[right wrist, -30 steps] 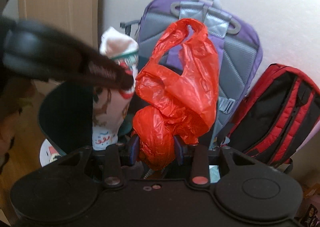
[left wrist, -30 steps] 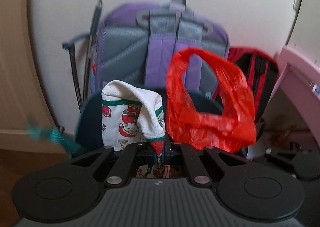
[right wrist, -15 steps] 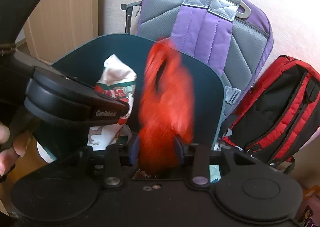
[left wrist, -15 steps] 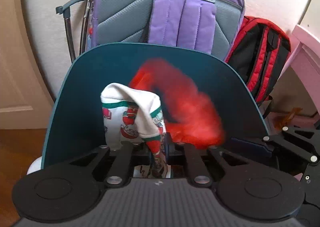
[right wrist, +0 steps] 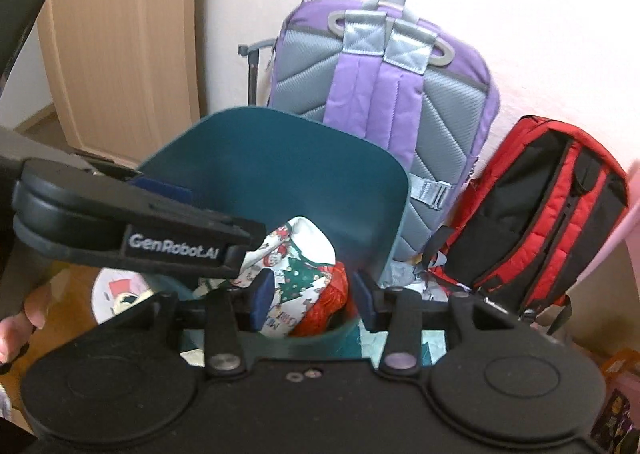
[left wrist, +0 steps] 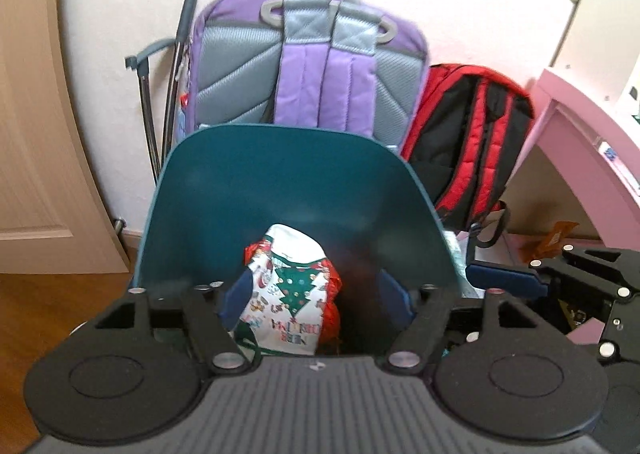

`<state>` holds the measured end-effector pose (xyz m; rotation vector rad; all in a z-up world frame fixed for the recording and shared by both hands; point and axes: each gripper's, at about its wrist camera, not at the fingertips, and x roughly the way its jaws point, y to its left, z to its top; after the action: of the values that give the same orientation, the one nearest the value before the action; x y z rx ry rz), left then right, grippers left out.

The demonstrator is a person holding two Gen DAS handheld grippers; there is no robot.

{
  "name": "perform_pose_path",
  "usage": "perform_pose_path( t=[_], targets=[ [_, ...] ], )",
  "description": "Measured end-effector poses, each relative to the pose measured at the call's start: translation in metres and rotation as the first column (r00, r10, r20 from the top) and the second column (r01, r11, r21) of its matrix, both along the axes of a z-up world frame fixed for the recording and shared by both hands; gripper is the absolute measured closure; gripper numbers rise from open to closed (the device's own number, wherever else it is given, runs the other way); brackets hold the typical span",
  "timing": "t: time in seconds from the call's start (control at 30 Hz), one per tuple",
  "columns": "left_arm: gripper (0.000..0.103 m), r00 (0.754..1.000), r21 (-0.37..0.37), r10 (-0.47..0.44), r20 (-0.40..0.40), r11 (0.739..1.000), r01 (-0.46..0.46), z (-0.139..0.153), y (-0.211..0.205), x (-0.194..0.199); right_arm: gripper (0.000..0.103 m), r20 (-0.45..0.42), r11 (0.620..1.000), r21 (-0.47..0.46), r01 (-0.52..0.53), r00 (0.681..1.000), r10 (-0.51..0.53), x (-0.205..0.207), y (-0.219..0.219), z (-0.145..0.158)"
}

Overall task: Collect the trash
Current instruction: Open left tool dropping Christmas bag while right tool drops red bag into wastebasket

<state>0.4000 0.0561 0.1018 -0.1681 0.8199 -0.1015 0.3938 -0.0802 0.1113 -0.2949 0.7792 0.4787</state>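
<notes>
A dark teal trash bin [left wrist: 296, 189] stands open below both grippers. Inside it lie a white Christmas-print bag [left wrist: 292, 306] and a red plastic bag [left wrist: 334, 310] beside it. My left gripper [left wrist: 316, 302] is open and empty just above the bin's mouth, with the white bag loose between its fingers. In the right wrist view the bin [right wrist: 280, 181] holds the white bag [right wrist: 296, 270] and the red bag [right wrist: 324, 306]. My right gripper [right wrist: 312, 298] is open and empty over them. The left gripper's body [right wrist: 136, 225] crosses that view at the left.
A purple and grey backpack [left wrist: 312, 69] and a red and black backpack [left wrist: 468, 133] lean on the wall behind the bin. A wooden door [right wrist: 120, 33] is at the left, pink furniture [left wrist: 580, 157] at the right, metal poles [left wrist: 172, 73] beside the purple pack.
Both grippers came down over the bin and opened. The white printed bag and the red plastic bag dropped out of them into the bin.
</notes>
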Motion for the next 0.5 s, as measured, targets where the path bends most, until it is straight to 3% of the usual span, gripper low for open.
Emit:
perform_pose_path(
  t=[0.33,0.5],
  targets=[
    [0.031,0.999,0.005,-0.008,0.038,1.000,0.008,0.030,-0.009,-0.078,0.059,0.010,0.997,0.069,0.018,1.000,-0.019,-0.064,-0.030,0.029],
    [0.020,0.998,0.004,-0.015,0.059,1.000,0.015,0.033,-0.009,-0.117,0.058,0.010,0.995,0.094,0.017,1.000,-0.018,-0.095,-0.041,0.031]
  ],
)
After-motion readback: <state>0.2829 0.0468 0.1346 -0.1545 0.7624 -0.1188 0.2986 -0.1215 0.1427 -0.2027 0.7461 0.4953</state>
